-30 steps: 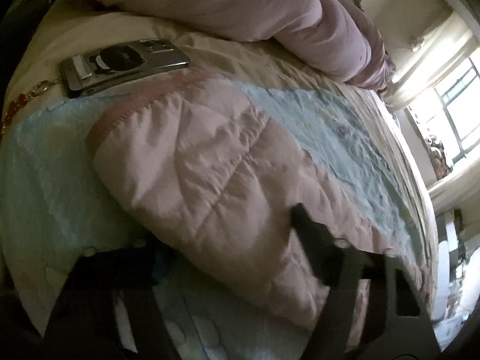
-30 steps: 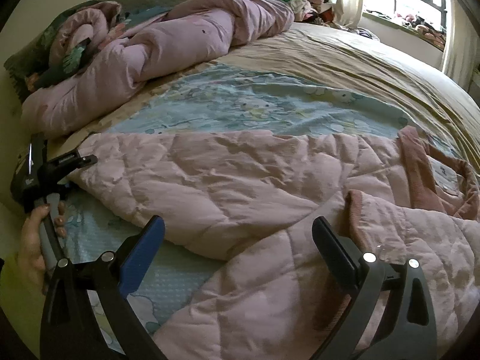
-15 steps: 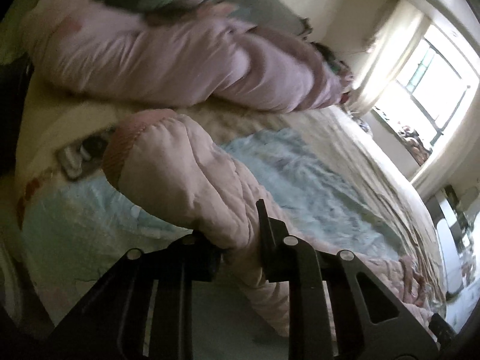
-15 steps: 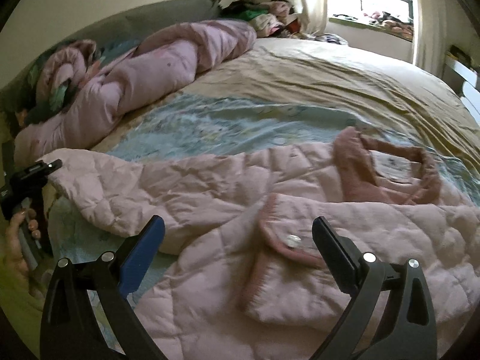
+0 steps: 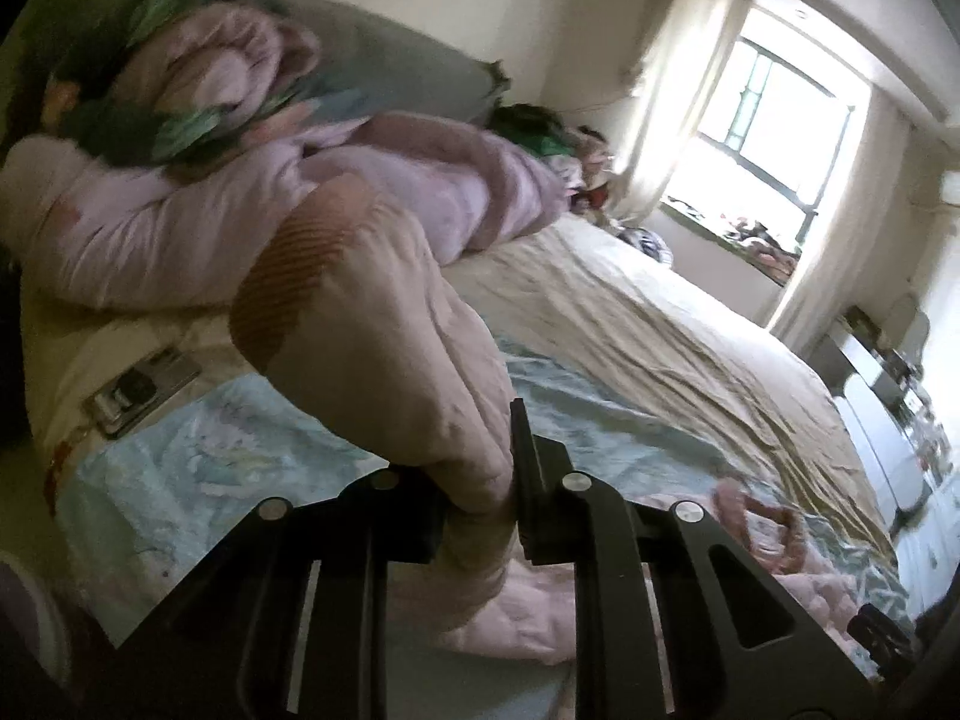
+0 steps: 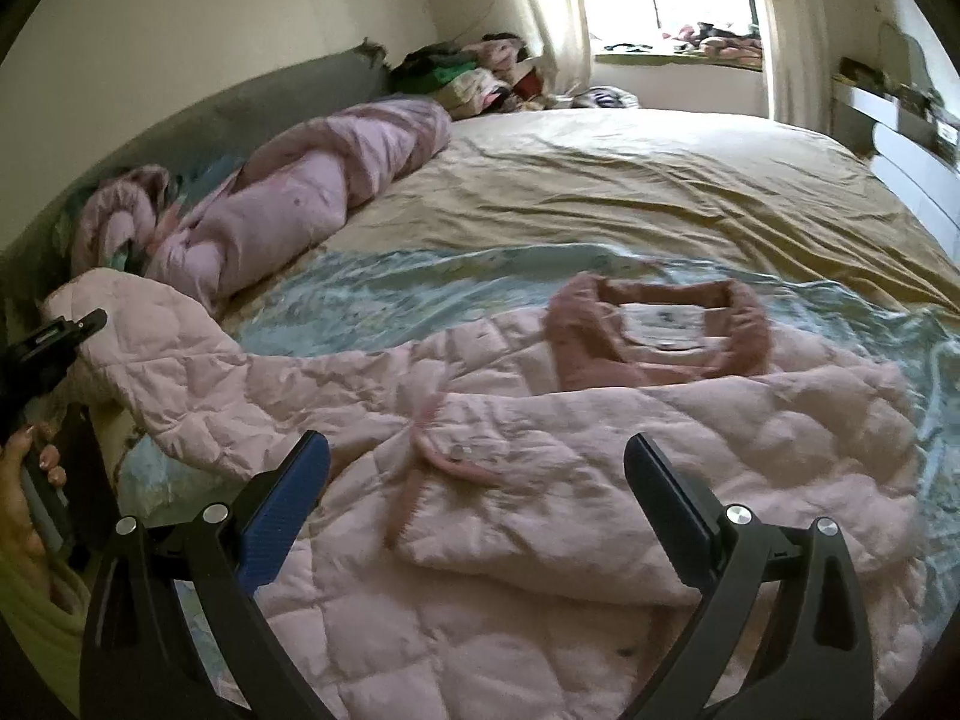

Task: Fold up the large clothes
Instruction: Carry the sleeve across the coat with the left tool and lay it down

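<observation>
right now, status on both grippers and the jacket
Left gripper shut on jacket sleeve, lifted off bed. Right gripper open, hovering over jacket. Phone on bed under the raised sleeve.

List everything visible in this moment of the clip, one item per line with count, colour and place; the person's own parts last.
quilted jacket: 1, pale pink with darker pink collar, spread on the near part of the bed.
jacket sleeve: 1, pale pink with ribbed cuff, lifted off the bed in the left tongs.
rolled duvet: 1, lilac, along the headboard side.
bedsheet: 1, tan, across the far bed.
printed blanket: 1, light blue, under the jacket.
phone: 1, dark, on the bed edge near the duvet.
clothes pile: 1, mixed colours, far corner by the window.
window: 1, bright, far wall.
left tongs: black, shut on the sleeve.
right tongs: black with a blue pad, open above the jacket.
left hand: 1, gripping the handle.
</observation>
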